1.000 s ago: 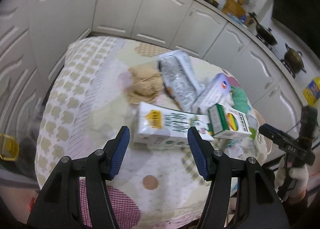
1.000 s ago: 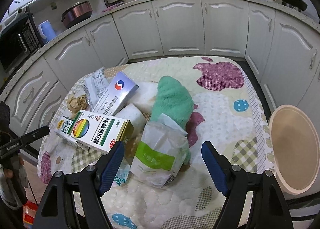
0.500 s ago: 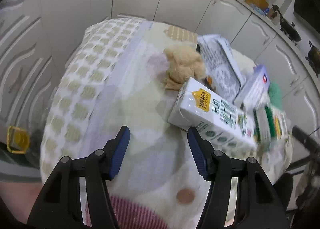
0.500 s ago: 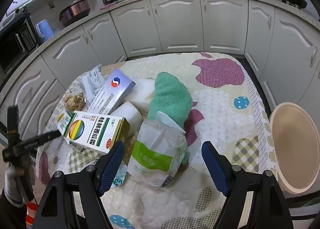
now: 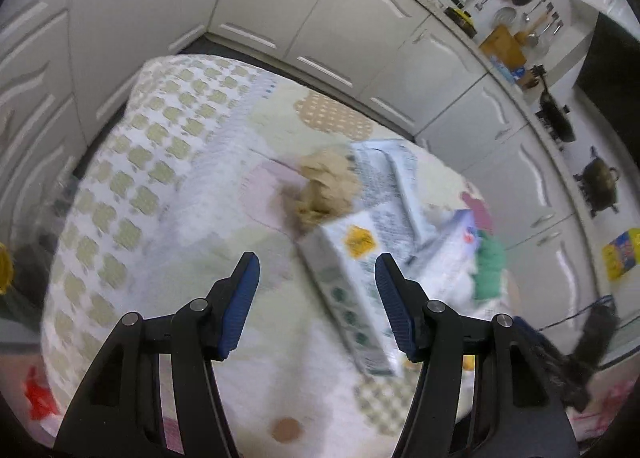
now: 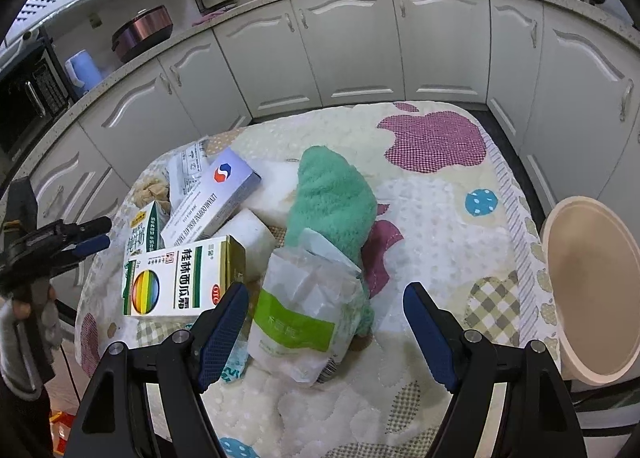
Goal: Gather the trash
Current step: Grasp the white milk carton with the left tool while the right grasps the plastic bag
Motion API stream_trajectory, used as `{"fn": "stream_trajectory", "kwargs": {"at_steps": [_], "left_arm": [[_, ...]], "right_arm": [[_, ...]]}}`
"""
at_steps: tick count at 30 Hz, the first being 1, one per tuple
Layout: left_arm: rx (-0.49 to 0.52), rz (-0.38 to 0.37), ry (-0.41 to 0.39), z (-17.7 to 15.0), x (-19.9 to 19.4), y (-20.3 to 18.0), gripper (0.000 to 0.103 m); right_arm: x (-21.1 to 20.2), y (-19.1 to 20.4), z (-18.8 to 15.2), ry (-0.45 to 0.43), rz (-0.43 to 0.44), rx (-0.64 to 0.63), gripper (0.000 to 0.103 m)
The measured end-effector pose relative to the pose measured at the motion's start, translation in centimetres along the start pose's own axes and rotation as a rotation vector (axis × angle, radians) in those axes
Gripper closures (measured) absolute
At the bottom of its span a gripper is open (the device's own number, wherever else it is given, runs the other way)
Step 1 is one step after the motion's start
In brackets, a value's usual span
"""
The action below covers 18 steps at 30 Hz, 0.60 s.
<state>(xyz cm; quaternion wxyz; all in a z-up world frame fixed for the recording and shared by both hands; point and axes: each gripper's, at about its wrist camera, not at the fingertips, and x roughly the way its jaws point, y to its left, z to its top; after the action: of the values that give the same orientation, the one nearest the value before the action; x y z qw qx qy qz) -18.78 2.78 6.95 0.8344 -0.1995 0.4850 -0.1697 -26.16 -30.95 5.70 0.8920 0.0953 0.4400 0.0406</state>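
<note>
Trash lies heaped on a quilted table (image 6: 432,218). In the right wrist view a white and green bag (image 6: 304,318) sits between my open right gripper's (image 6: 326,332) jaws, just beyond the tips. Beside it lie a rainbow-marked box (image 6: 176,282), a blue-white box (image 6: 216,198), a green fluffy cloth (image 6: 332,198) and a milk carton (image 6: 142,232). In the blurred left wrist view my open, empty left gripper (image 5: 316,304) hovers just short of the milk carton (image 5: 348,282). A crumpled brown paper (image 5: 324,186) and a printed wrapper (image 5: 384,174) lie behind it.
A round beige bin lid or basin (image 6: 592,290) stands off the table's right edge. White kitchen cabinets (image 6: 348,46) curve around the table. My left gripper shows in the right wrist view (image 6: 92,238) at the table's left edge.
The left gripper swung left, then back toward the milk carton, with motion blur now. The right gripper came slightly closer to the white and green bag. Both stayed open.
</note>
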Motion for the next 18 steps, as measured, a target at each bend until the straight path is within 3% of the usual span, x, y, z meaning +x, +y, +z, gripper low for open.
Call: {"fn": "stream_trajectory", "kwargs": {"at_steps": [4,7,17,18], "left_arm": [[0.022,-0.037,0.006,-0.5,0.1,-2.7,0.043],[0.045,0.004,0.031,-0.9,1.8,-4.2,0.037],[0.040,0.086,0.074,-0.9,5.8,-4.8,0.037],[0.041,0.084,0.077,-0.9,6.0,-4.7,0.037]], "right_arm": [[0.3,0.3,0.0,0.004,0.007,-0.011,0.025],[0.6,0.4,-0.2,0.015,0.016,-0.009,0.025],[2.2,-0.4,-0.6,0.041,0.075,0.039,0.026],[2.3,-0.3,-0.6,0.043,0.081,0.035,0.031]]}}
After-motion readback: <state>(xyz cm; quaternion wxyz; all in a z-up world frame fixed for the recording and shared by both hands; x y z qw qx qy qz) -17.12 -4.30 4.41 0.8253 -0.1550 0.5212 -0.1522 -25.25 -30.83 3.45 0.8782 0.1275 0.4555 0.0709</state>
